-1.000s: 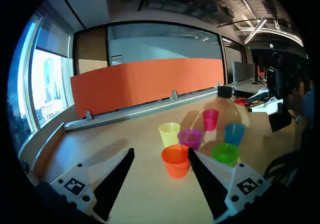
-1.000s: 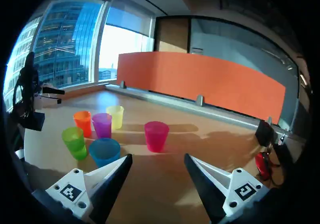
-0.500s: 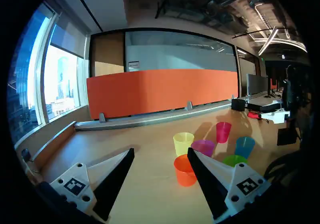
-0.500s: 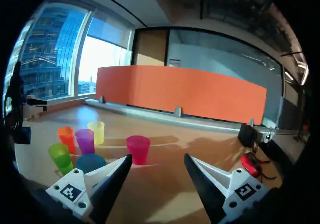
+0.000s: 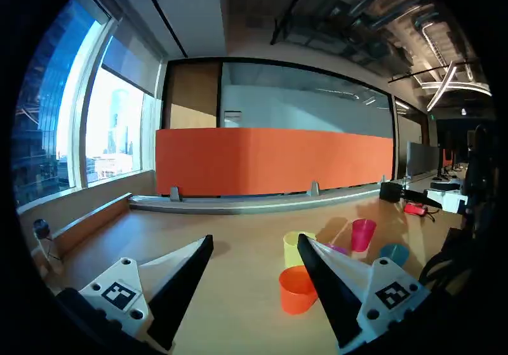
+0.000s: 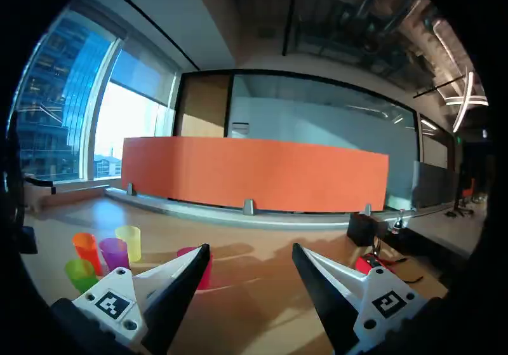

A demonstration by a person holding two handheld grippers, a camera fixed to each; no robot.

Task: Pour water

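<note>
Left gripper [image 5: 254, 241]: fingers wide apart, nothing between them, hanging over the table [image 5: 159, 228]. Right gripper [image 6: 249, 248]: same, fingers spread, nothing held.

Cups, all placed relative to the orange cup:

Left gripper view:
- The orange cup [image 5: 297, 289] is upright on the table, nearest the camera, at the inner edge of one finger.
- The yellow cup [image 5: 292, 248] is just behind it.
- The purple cup [image 5: 336, 249] is behind and to the right, mostly hidden by that finger.
- The pink cup [image 5: 363, 234] is farther back on the right.
- The blue cup [image 5: 394, 253] is off to the right, well apart.

Right gripper view:
- The orange cup [image 6: 84, 248] is at far left.
- The purple cup [image 6: 114, 253] is just beside it, and the yellow cup [image 6: 129, 242] is beyond that.
- The green cup [image 6: 81, 272] is in front of it, close.
- The pink cup [image 6: 203, 279] is apart to the right, partly behind a finger.

Can't tell if any cup has water in it.

The orange divider [image 5: 273, 161] runs along the table edge well behind the orange cup.
</note>
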